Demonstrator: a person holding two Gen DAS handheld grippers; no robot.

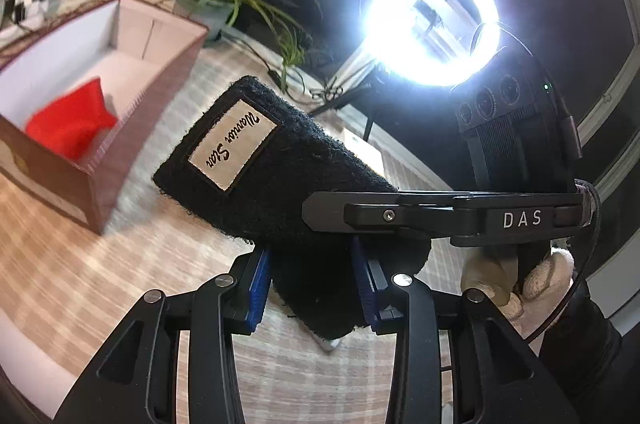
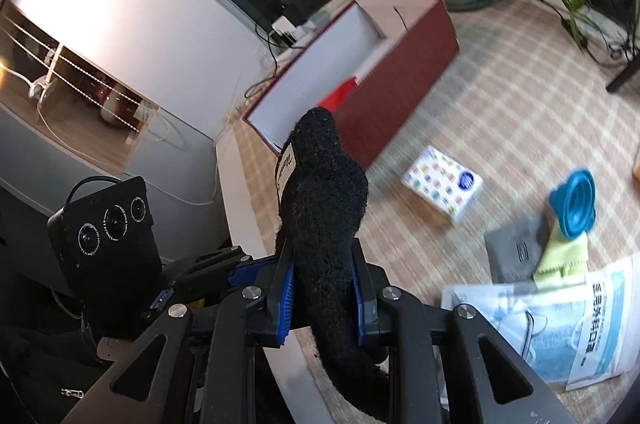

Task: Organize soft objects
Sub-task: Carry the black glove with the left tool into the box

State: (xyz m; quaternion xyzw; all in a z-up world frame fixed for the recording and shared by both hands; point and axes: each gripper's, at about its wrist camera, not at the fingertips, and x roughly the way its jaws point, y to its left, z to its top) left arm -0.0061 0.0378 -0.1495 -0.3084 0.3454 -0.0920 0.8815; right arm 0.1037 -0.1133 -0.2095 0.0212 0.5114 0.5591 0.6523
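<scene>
Both grippers, left (image 1: 314, 288) and right (image 2: 322, 298), clamp black knit (image 1: 260, 160) | lower end hidden

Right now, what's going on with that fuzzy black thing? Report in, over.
Left gripper and right gripper both shut on black knit piece. Held above table. Red-lined box nearby, path open.

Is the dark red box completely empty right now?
No, a red soft item lies inside the dark red box, against its white lining.
</scene>
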